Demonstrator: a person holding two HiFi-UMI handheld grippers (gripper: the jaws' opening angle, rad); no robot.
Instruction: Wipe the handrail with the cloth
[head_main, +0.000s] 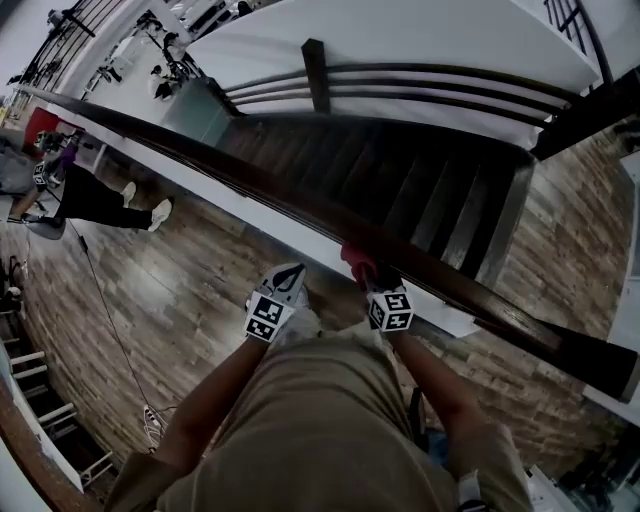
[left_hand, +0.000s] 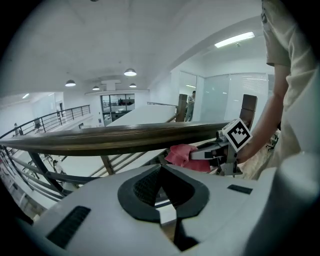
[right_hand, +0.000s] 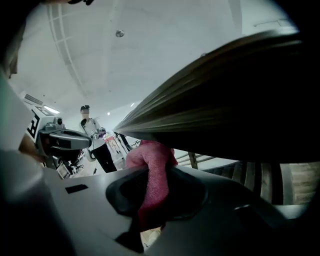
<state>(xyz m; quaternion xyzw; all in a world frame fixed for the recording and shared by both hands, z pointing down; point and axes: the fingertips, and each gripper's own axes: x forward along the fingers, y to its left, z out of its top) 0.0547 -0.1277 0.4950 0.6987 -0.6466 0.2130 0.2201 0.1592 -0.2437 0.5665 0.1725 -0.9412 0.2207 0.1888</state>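
"Gripping anything, that right gripper (head_main: 366, 274)?"

"Yes, its jaws are clamped on the red cloth (head_main: 353, 255). The bunched top of the cloth presses against the dark handrail (head_main: 250, 172), just right of the head view's centre."

"And where does the rail run?"

"Diagonally, from upper left to lower right, with the staircase (head_main: 420, 185) beyond it."

"And the left gripper (head_main: 288, 280)?"

"Its jaws are together with nothing between them. It sits just left of the right one, on the near side of the rail, and I can't tell whether it touches the rail. It is clear of the cloth."
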